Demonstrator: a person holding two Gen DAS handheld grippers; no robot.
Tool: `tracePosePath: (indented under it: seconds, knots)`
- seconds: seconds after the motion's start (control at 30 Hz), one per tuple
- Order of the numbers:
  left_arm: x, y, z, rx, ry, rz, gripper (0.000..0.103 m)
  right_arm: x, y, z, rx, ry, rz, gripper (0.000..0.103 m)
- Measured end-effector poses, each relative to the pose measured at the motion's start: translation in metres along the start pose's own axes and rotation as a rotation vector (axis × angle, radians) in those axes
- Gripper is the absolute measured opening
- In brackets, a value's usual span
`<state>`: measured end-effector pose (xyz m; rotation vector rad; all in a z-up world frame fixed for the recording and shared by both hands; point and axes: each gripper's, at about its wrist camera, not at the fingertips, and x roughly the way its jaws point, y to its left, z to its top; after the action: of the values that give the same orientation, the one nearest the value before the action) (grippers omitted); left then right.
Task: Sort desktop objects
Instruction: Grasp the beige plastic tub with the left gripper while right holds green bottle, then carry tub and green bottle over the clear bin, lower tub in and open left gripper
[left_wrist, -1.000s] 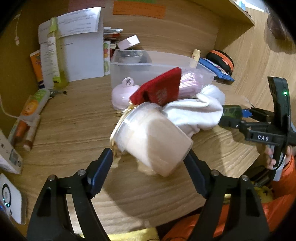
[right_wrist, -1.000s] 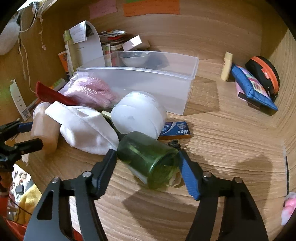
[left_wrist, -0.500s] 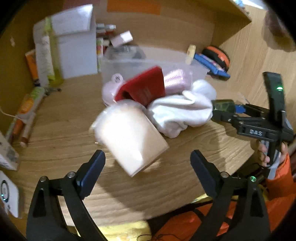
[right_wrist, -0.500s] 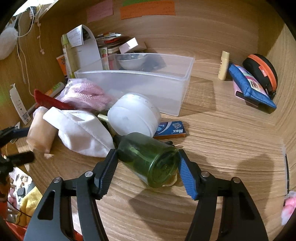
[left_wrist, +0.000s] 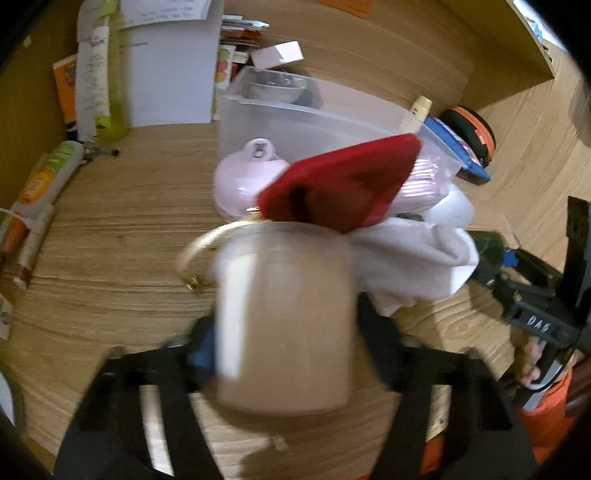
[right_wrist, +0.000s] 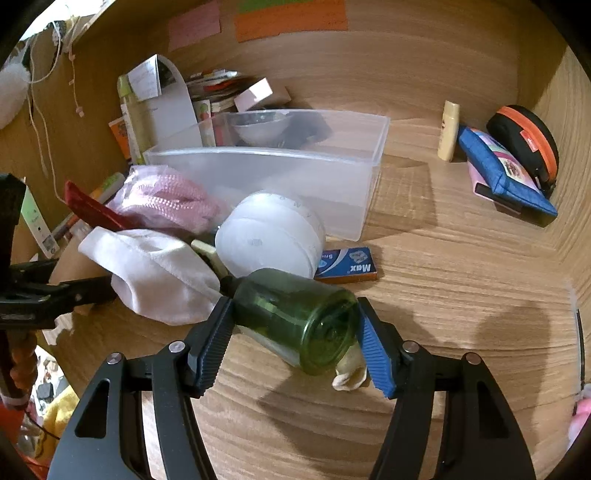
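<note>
My left gripper (left_wrist: 286, 354) is closed around a beige frosted jar (left_wrist: 284, 317) lying on the desk; the view is blurred by motion. My right gripper (right_wrist: 295, 332) is shut on a green glass bottle (right_wrist: 295, 317) lying on its side. Between them lies a heap: a white cloth (right_wrist: 159, 280), a red pouch (left_wrist: 343, 184), a pink knit item in a bag (right_wrist: 166, 199) and a white round container (right_wrist: 269, 236). A clear plastic bin (right_wrist: 295, 173) stands behind the heap.
A blue Max staple box (right_wrist: 347, 266) lies beside the bottle. A blue pouch (right_wrist: 506, 177), an orange-black case (right_wrist: 528, 144) and a small cream bottle (right_wrist: 448, 129) sit at the right. Papers, tubes and books (left_wrist: 110, 74) crowd the back left. A gold ring (left_wrist: 199, 254) lies by the jar.
My left gripper was open and drawn back from the beige jar half a second ago; now it has moved in and closed on it. The right gripper stays shut on the green bottle.
</note>
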<state>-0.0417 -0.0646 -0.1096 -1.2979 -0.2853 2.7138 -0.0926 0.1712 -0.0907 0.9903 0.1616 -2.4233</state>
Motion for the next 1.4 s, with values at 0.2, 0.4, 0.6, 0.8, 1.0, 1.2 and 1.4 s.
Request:
tracePosePath:
  seconds: [0.2,0.4,0.6,0.8,1.0,1.2,1.4]
  knots:
    - [-0.015,0.007,-0.014,-0.005,-0.018,0.010,0.057,-0.021,0.004,0.000,-0.034,-0.070,-0.025,0.061]
    - [-0.032,0.001,-0.027,0.012,-0.070,0.045,0.057,-0.039,0.007,0.002,-0.043,-0.110,-0.032,0.061]
    - [-0.054,-0.009,-0.025,0.040,-0.148,0.055,0.057,-0.057,0.001,0.005,-0.022,-0.142,-0.033,0.061]
    - [-0.072,-0.016,-0.012,0.049,-0.208,0.033,0.057,-0.074,-0.001,0.011,-0.019,-0.186,-0.043,0.061]
    - [-0.087,-0.020,0.014,0.053,-0.255,-0.015,0.057,-0.082,-0.008,0.024,-0.008,-0.206,-0.029,0.061]
    - [-0.086,-0.016,0.048,0.055,-0.271,-0.029,0.057,-0.081,-0.012,0.042,-0.014,-0.231,-0.042,0.061]
    - [-0.080,-0.010,0.089,0.057,-0.295,-0.015,0.057,-0.069,-0.021,0.067,-0.013,-0.230,-0.037,0.061]
